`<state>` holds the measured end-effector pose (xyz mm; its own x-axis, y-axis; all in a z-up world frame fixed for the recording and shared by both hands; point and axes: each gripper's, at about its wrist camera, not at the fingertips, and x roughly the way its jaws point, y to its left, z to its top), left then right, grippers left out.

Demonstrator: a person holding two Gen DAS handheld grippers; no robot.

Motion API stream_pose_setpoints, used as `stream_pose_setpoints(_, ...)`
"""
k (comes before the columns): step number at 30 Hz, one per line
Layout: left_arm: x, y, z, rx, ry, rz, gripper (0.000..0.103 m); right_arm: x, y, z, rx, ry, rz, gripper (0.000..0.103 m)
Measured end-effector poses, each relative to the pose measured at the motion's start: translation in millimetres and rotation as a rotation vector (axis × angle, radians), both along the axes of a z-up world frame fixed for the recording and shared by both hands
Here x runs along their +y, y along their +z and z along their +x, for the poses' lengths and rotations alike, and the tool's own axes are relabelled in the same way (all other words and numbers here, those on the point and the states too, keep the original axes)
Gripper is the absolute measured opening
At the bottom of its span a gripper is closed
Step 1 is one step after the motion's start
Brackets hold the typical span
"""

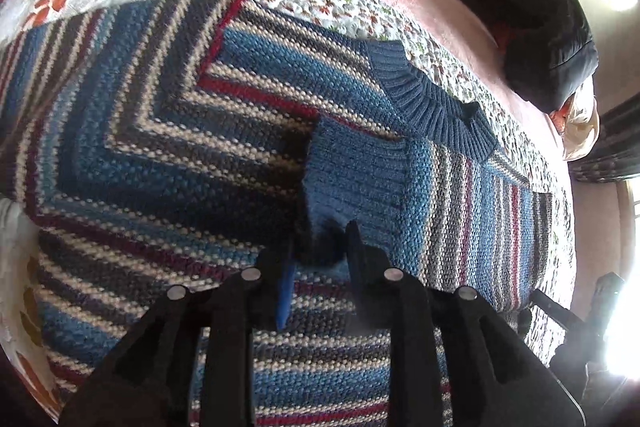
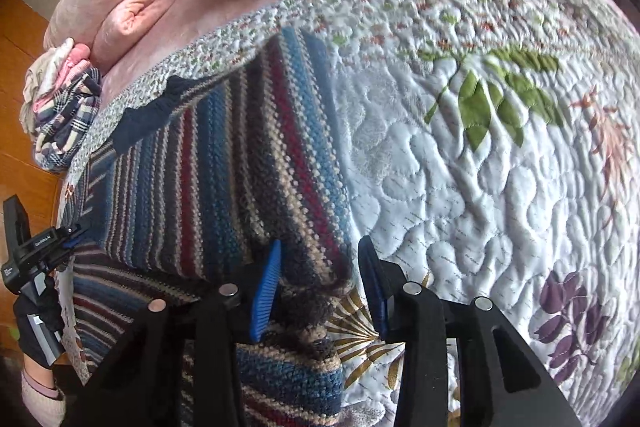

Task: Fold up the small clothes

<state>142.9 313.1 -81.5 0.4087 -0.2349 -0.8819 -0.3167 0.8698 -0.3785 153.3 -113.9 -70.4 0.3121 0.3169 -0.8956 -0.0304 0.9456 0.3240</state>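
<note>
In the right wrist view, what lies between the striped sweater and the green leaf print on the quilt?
Only bare white quilt separates the striped sweater from the green leaf print; the right wrist view shows nothing resting there.

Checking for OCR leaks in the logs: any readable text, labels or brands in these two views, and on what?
White print on the camera body of the left tongs, seen from the right wrist view: too small and blurred to read.
Faint lines of script printed on the quilt: too small to read.
Striped sweater: no text visible.
</note>
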Motion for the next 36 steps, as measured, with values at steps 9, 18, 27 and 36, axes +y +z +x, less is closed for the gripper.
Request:
stream_pose_setpoints(9, -63, 37, 10, -0.112, -0.154, 0.058, 0.046, 65, 35, 1, -0.078, 0.131, 0.030, 0.042)
stream_pose_setpoints(18, -73, -18, 17, -0.017, -0.169, 0.067, 0.045, 88, -19, 3, -0.014, 0.151, -0.060, 0.043)
stream_pose_setpoints(27, -63, -14, 14, -0.021, -0.151, 0.010, 0.046, 95, -14, 6, -0.004, 0.154, -0.081, 0.046)
stream_pose_setpoints(36, 61, 32, -72, -0.090, 0.054, 0.036, 0.056, 135, 33, -32, -0.066, 0.274, -0.009, 0.055)
